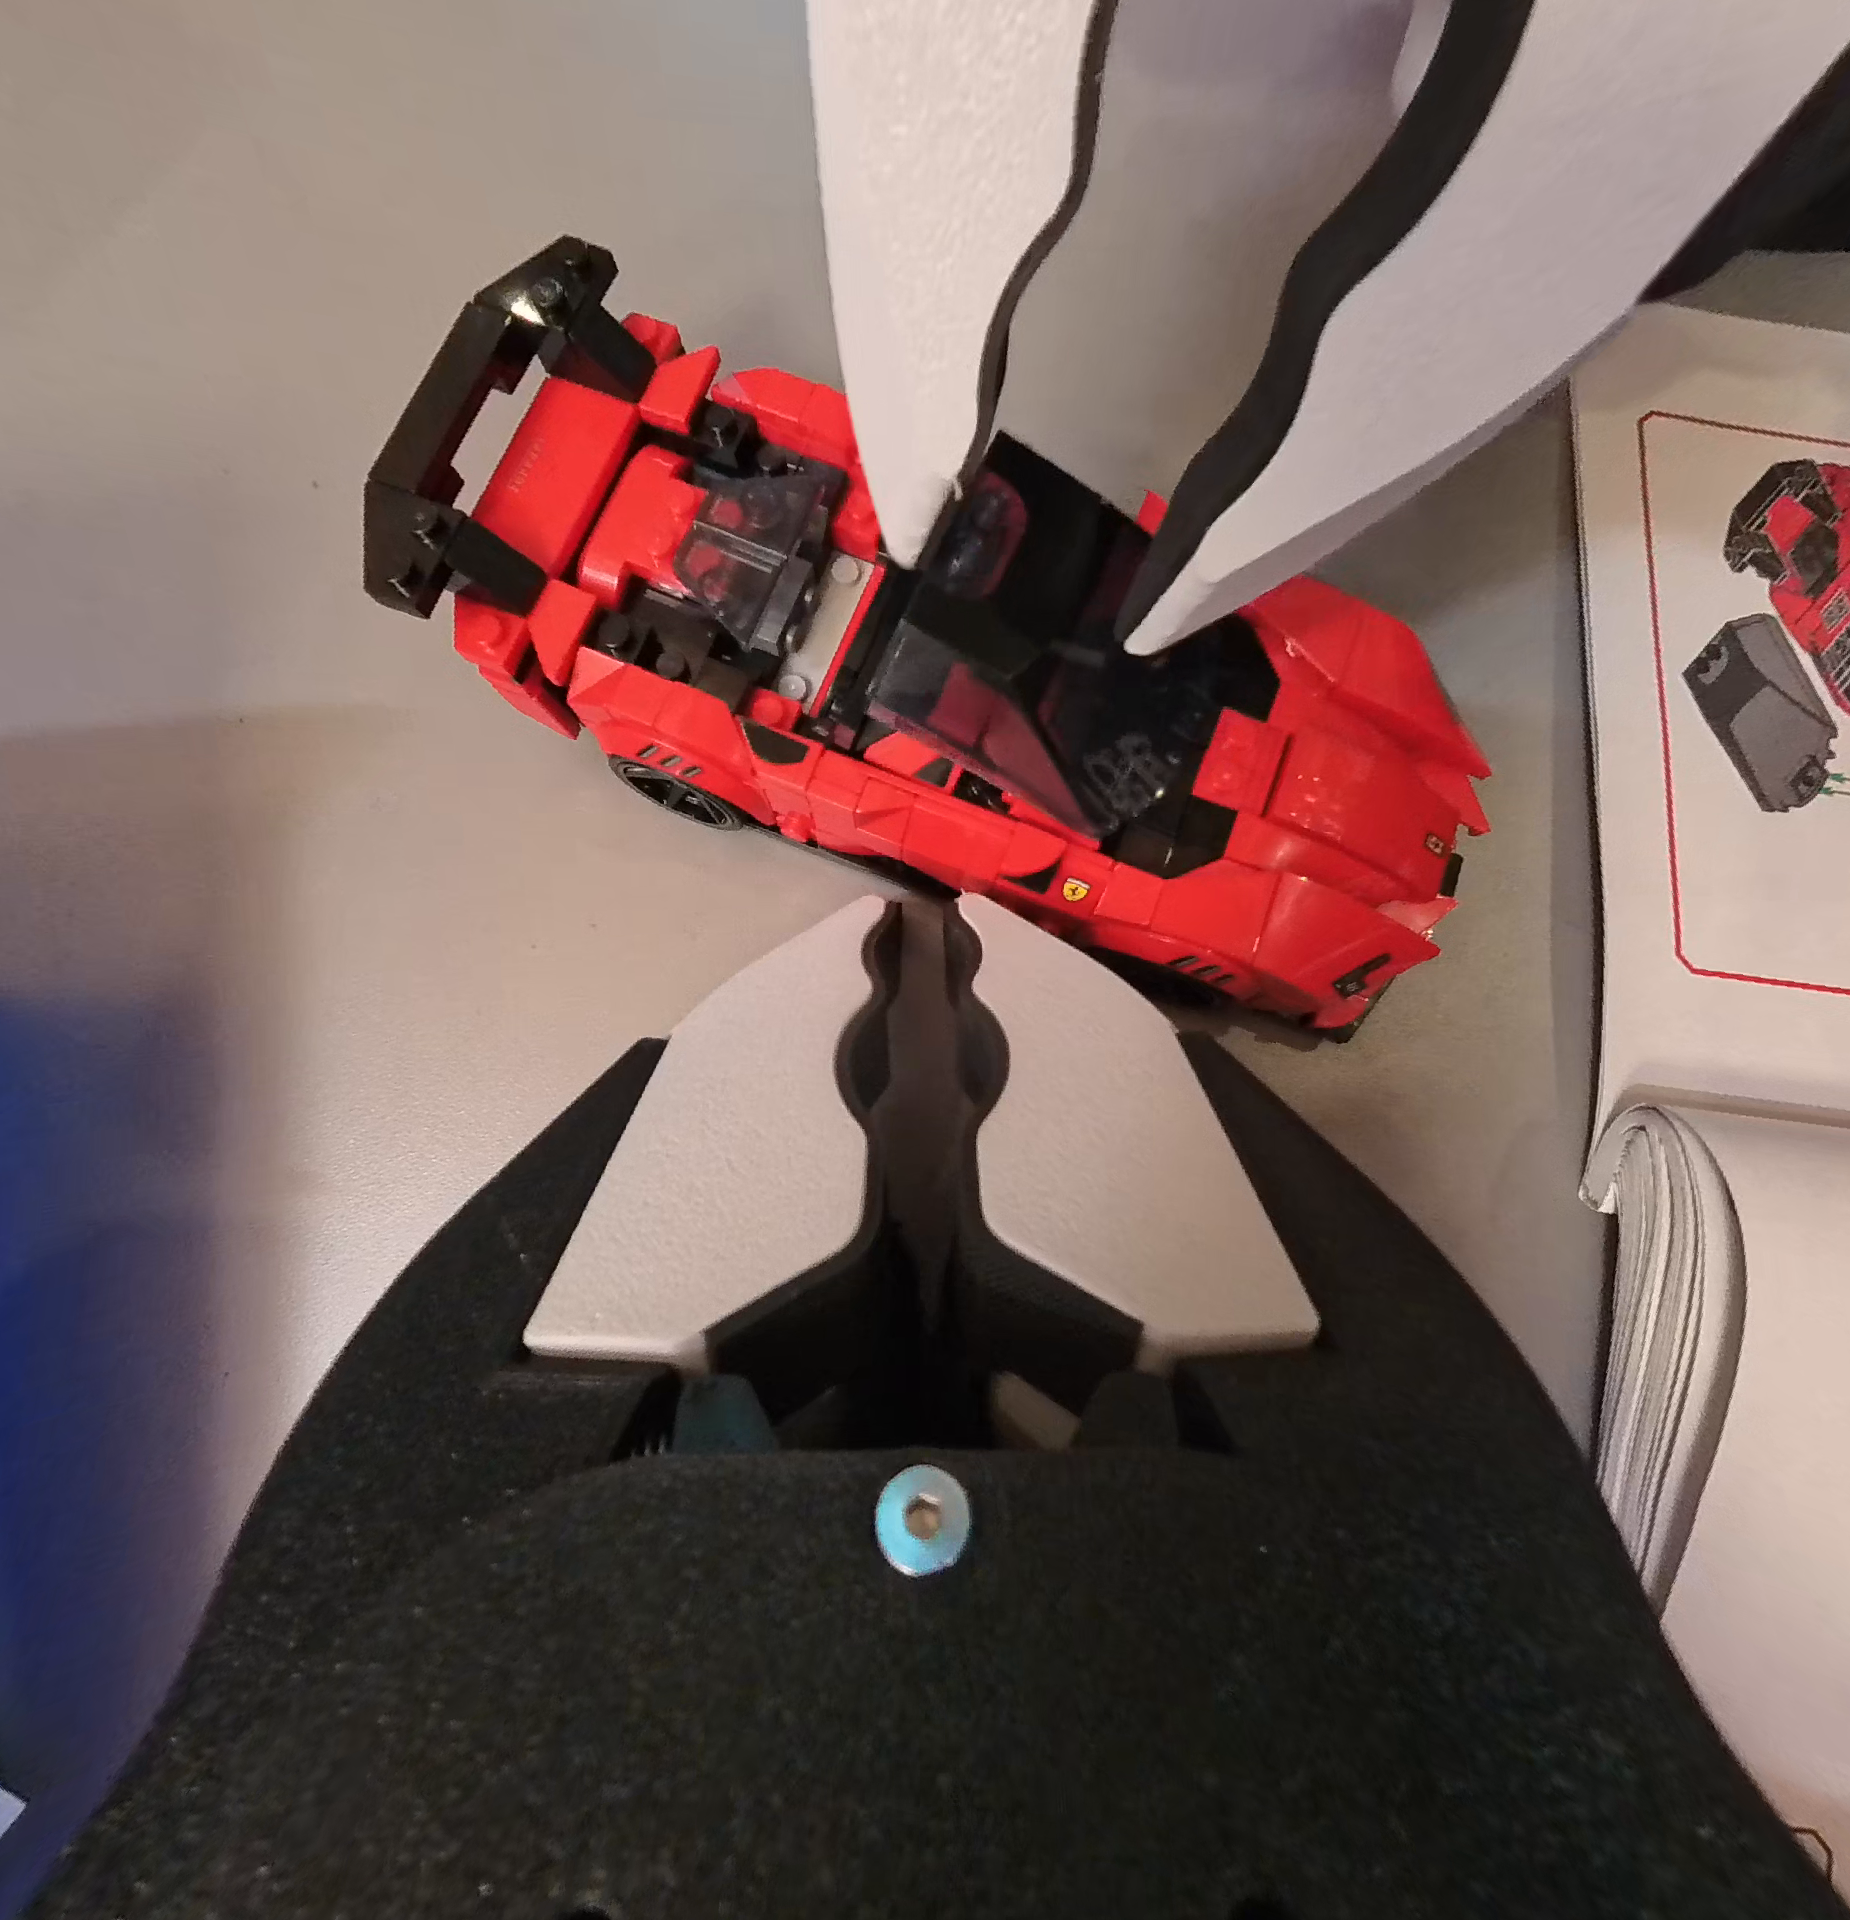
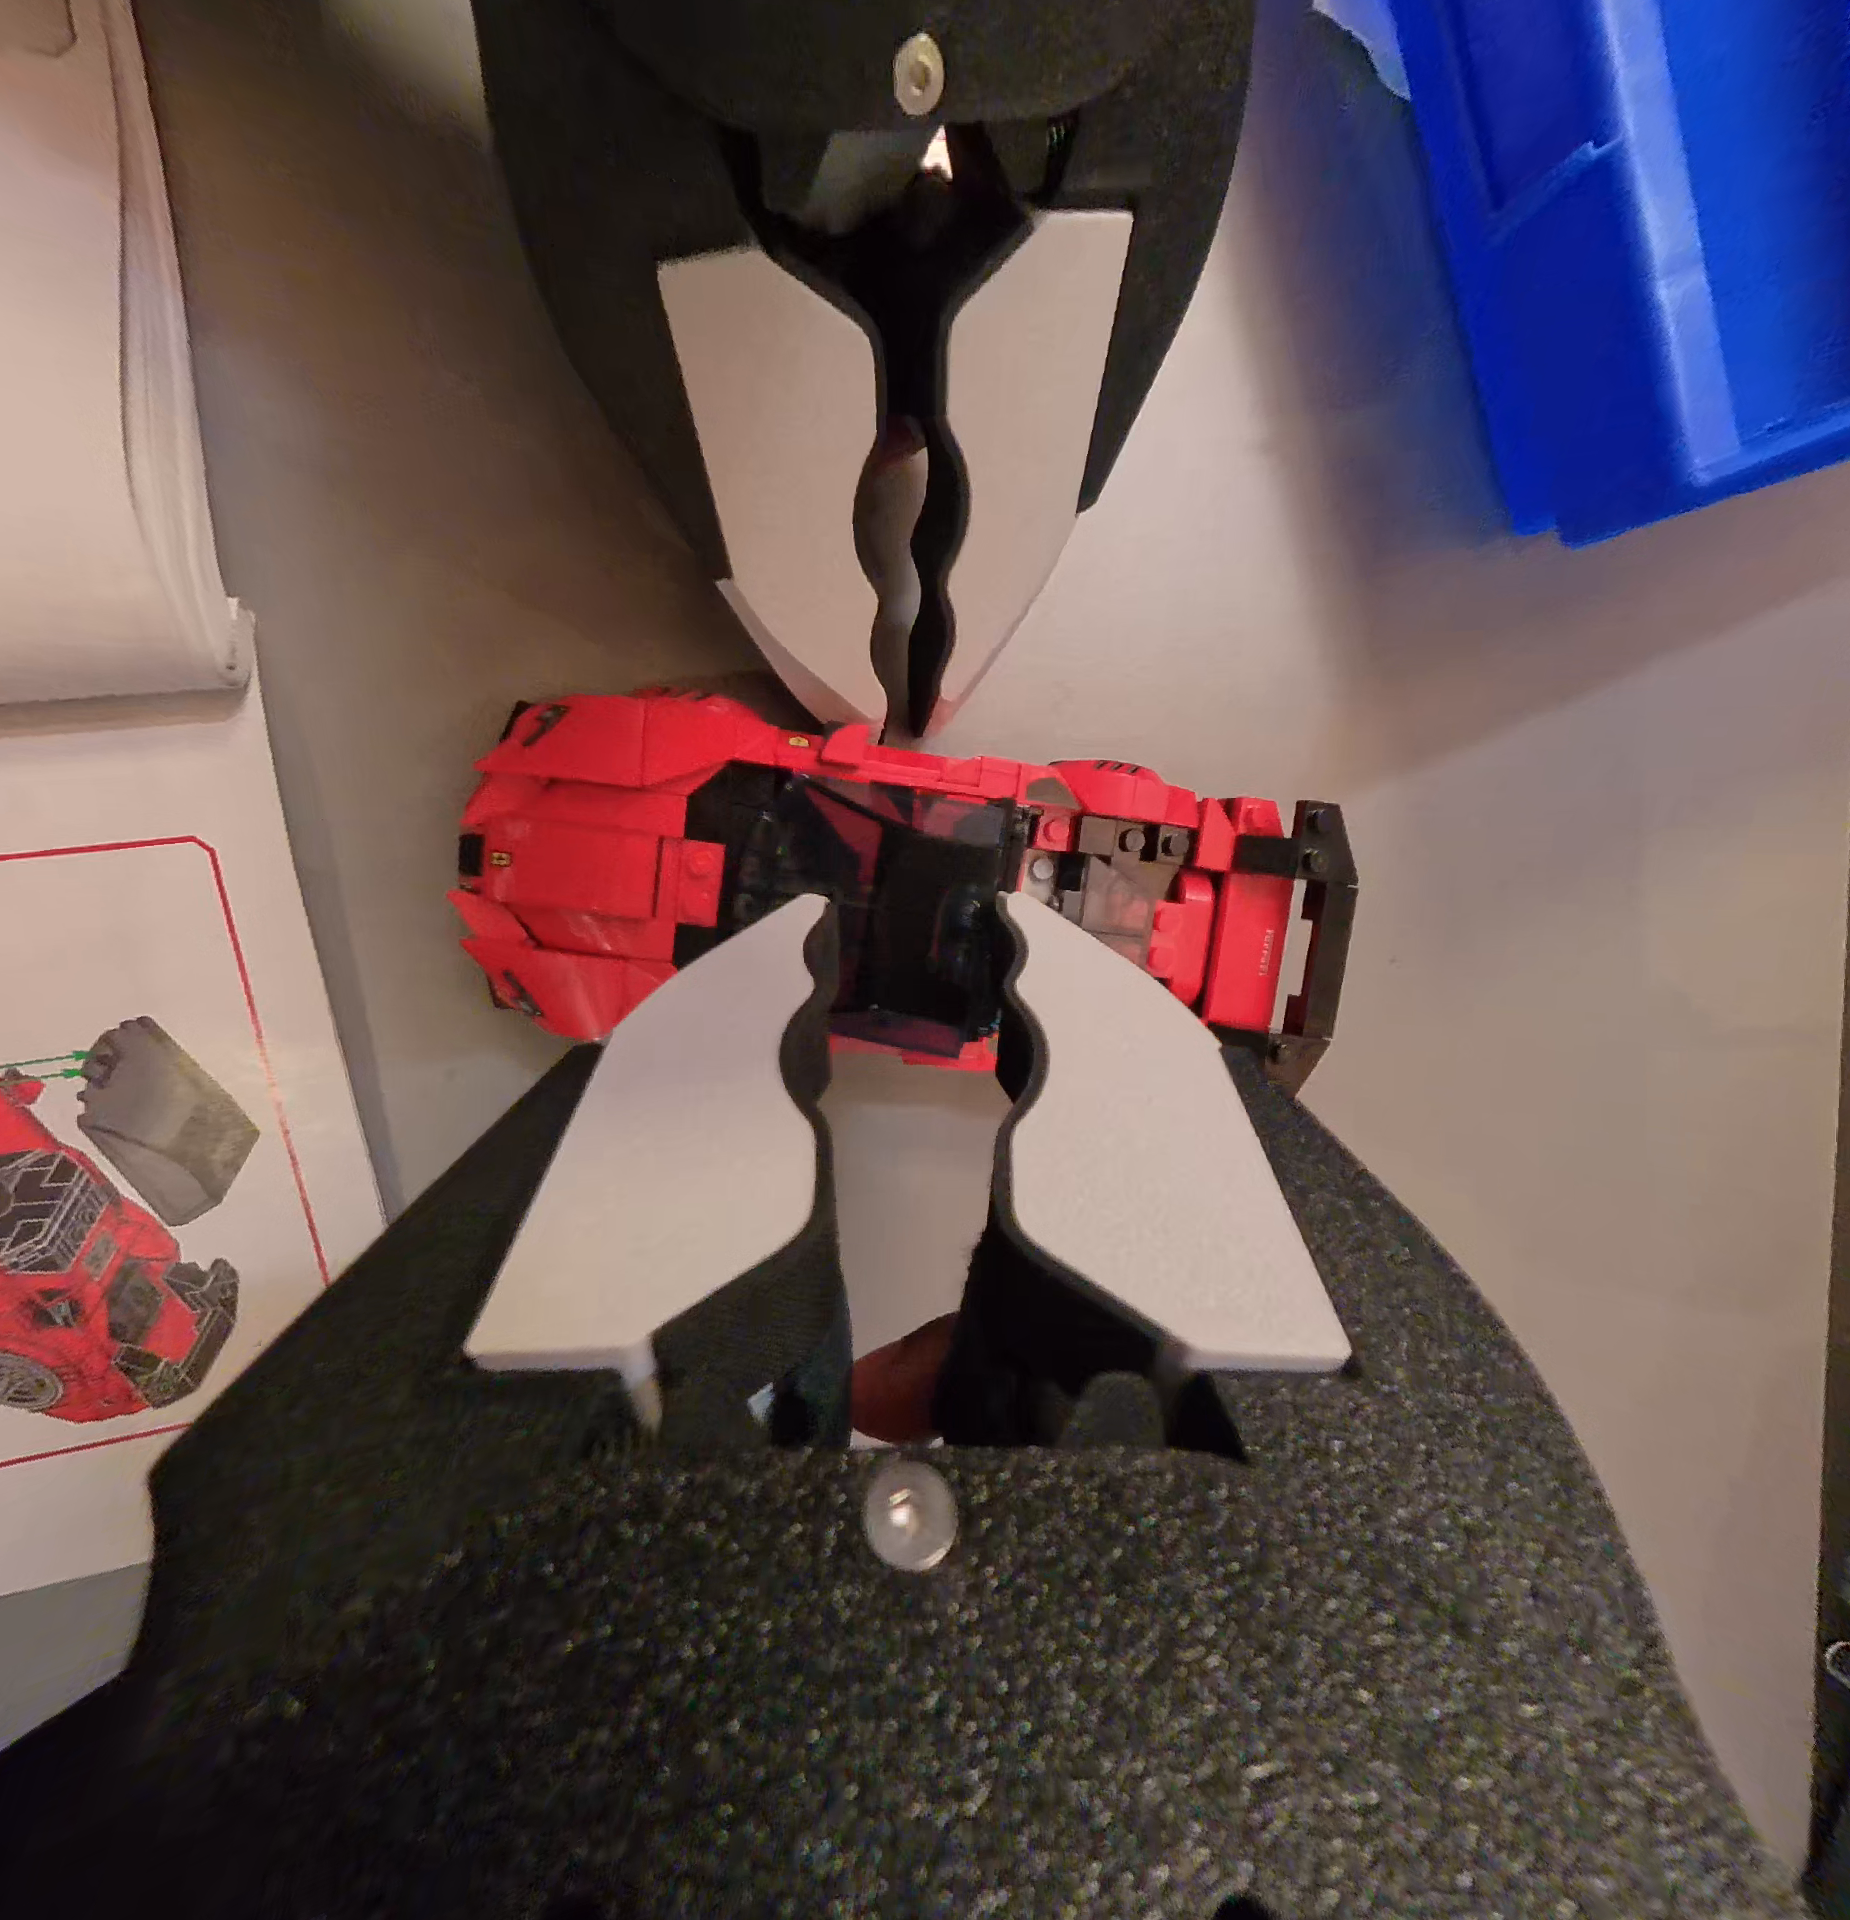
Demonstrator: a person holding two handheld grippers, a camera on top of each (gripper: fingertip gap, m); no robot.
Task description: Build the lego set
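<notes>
- The red brick-built sports car with black rear wing [image 2: 900, 894] is seen lying on the pale desk [image 2: 1523, 1039], long axis left–right in the right wrist view: nose to the left, wing to the right.
- The right tool [image 2: 916, 914] is spread, a tip at each end of the dark transparent canopy piece [image 2: 900, 862]; the piece is bracketed but not clearly clamped. The canopy looks tilted in the left wrist view, so it is judged not fully seated.
- The left tool [image 1: 926, 909] is clenched with nothing between the tips, which are pressed against the car's side at mid-length, from the far side of the car in the right view. It is judged to act as a brace.
- Next move is judged to be a press downward on the canopy; the right tool is the nearer one.
- A blue plastic bin [image 2: 1648, 260] stands far right; contents cannot be told.
- An open instruction booklet [image 2: 121, 1039] lies left of the car.
</notes>
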